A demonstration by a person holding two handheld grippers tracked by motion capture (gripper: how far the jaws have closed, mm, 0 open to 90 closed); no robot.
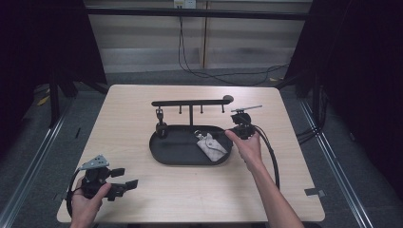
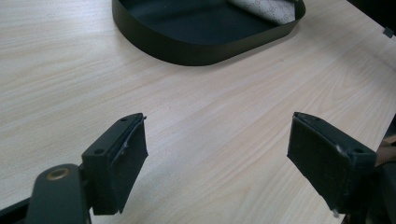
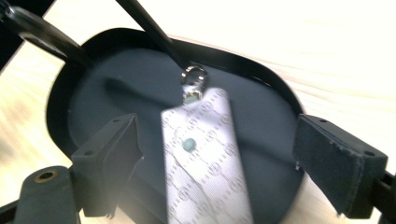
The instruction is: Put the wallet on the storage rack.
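A black oval tray (image 1: 161, 159) sits mid-table with a black hook rack (image 1: 191, 102) rising from its back edge. A pale patterned pouch (image 1: 211, 147) lies flat in the tray's right half; its metal ring (image 3: 194, 77) points toward the rack post. My right gripper (image 1: 236, 131) hovers over the tray's right rim, open. In the right gripper view (image 3: 217, 154) the pouch (image 3: 205, 158) lies below the gap, untouched by either pad. My left gripper (image 1: 126, 177) rests near the table's front left corner, open (image 2: 217, 154) and empty over bare wood.
A small dark item hangs from the rack's left hook (image 1: 160, 114). The tray wall (image 2: 187, 46) stands ahead of the left gripper. Cables (image 1: 209, 73) run across the floor behind the table. A grey tab (image 1: 314, 192) lies near the front right corner.
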